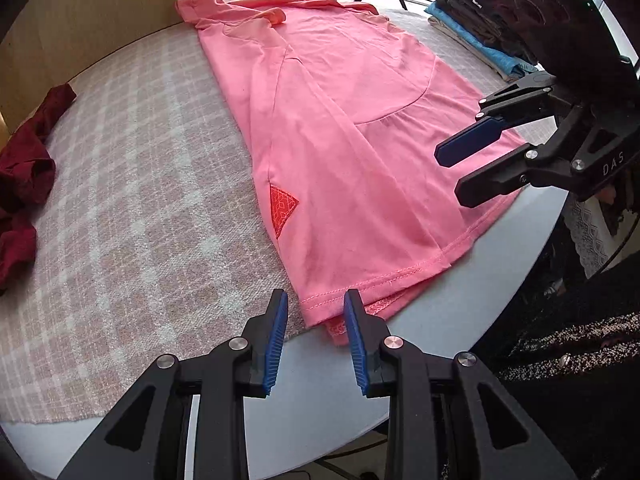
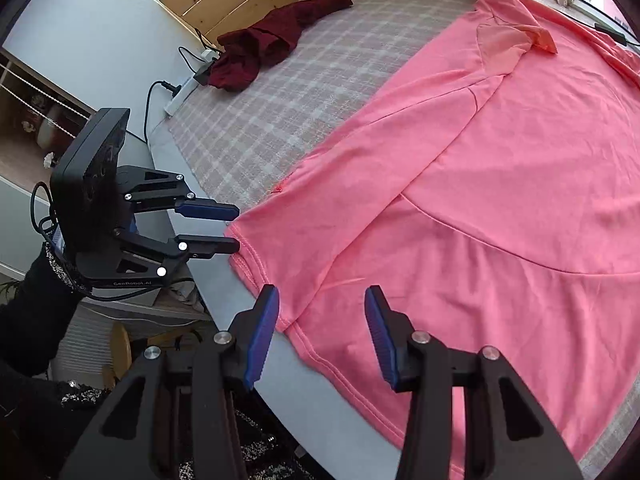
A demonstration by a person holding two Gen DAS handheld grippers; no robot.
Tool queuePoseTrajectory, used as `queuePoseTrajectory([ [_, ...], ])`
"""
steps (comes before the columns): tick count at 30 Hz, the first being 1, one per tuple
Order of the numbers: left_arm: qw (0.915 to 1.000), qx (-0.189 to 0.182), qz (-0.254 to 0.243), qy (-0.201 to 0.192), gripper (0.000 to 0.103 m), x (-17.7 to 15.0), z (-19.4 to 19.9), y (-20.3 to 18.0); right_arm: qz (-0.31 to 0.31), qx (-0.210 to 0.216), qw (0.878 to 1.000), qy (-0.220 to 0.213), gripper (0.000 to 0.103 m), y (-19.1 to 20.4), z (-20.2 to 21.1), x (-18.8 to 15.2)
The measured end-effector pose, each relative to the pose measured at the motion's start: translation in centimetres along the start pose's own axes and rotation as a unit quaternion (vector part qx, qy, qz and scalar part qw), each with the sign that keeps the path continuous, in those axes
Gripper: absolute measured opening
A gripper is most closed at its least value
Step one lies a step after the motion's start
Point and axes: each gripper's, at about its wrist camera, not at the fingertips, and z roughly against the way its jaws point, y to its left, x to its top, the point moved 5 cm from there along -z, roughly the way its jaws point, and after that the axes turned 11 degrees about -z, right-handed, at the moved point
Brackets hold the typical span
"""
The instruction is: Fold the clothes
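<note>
From the left wrist, the left gripper (image 1: 316, 308) has its jaws apart, holding nothing, with the near hem corner of the pink shirt (image 1: 340, 120) lying just ahead between the blue pads (image 1: 280, 320). The shirt stretches away forward over the checked cloth (image 1: 140, 200). The right gripper (image 1: 452, 176) hovers to the right, jaws spread. A dark red garment (image 1: 24, 176) lies far left.

From the right wrist, the right gripper (image 2: 322, 312) is parted over the shirt's (image 2: 500, 180) hem. The left gripper (image 2: 236, 228) sits left, jaws apart at the hem corner. The red garment (image 2: 272, 44) lies ahead-left.
</note>
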Motion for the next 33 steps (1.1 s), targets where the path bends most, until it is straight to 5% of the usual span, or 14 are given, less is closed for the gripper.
queuePoseTrajectory([
  [8, 0.9979, -0.026, -0.059, -0.011, 0.028, -1.0, 0.4, 0.0, 0.06, -0.071, 0.996, -0.013, 0.044, 4.6, -3.6, -1.7],
  [14, 0.9956, -0.035, -0.085, -0.021, 0.018, -0.5, 0.0, 0.0, 0.078, -0.139, 0.987, -0.009, 0.023, 4.5, -5.0, -2.1],
  [16, 0.9952, -0.035, -0.088, -0.024, 0.001, -0.2, -0.2, -0.1, 0.07, -0.144, 0.987, -0.008, 0.012, 4.2, -4.9, -2.0],
  [18, 0.9951, -0.039, -0.086, -0.03, 0.001, 0.1, 0.0, -0.1, 0.061, -0.147, 0.987, -0.006, 0.004, 3.8, -4.7, -1.8],
  [23, 0.9925, -0.045, -0.1, -0.053, 0.0, 0.8, 1.9, -1.1, 0.046, -0.138, 0.989, -0.017, 0.002, 3.5, -2.7, -1.6],
  [33, 0.9885, -0.024, -0.149, -0.01, 0.0, -0.9, 0.4, -1.3, 0.012, -0.116, 0.992, -0.039, 0.002, 2.7, -1.1, -2.8],
])
